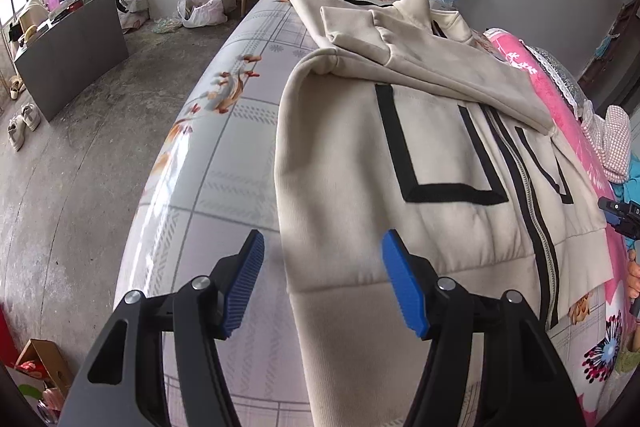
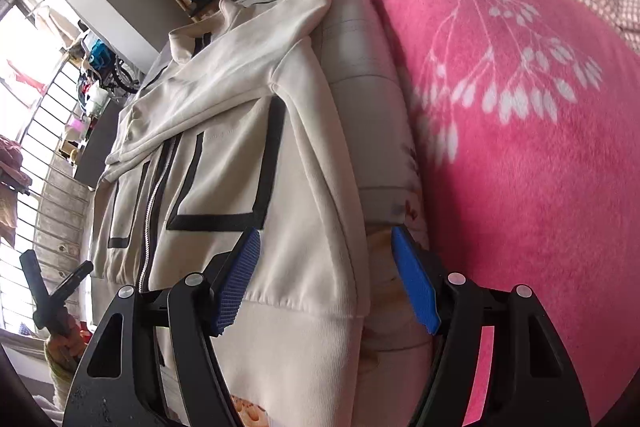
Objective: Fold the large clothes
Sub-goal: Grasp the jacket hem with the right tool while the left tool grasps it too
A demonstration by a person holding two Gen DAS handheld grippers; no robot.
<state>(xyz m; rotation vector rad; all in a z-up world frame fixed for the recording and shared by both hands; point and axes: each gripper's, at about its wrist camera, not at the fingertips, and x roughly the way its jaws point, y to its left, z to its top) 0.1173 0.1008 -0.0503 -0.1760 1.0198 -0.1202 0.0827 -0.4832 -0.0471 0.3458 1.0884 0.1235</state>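
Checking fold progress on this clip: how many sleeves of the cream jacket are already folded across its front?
1. One sleeve lies diagonally across the jacket chest, above the black-trimmed pockets. A second sleeve may be hidden beneath it; neither view settles that.

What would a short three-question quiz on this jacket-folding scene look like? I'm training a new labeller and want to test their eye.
1. True or false: the left gripper is shut on the cream zip jacket.
2. What lies right of the jacket in the right wrist view? A) a green towel B) a pink floral blanket C) a cardboard box
3. Fill in: both sleeves are folded across the jacket's ____.

Key:
1. False: its blue pads stand apart, straddling the jacket's side edge near the hem. The right gripper is open likewise.
2. B
3. chest
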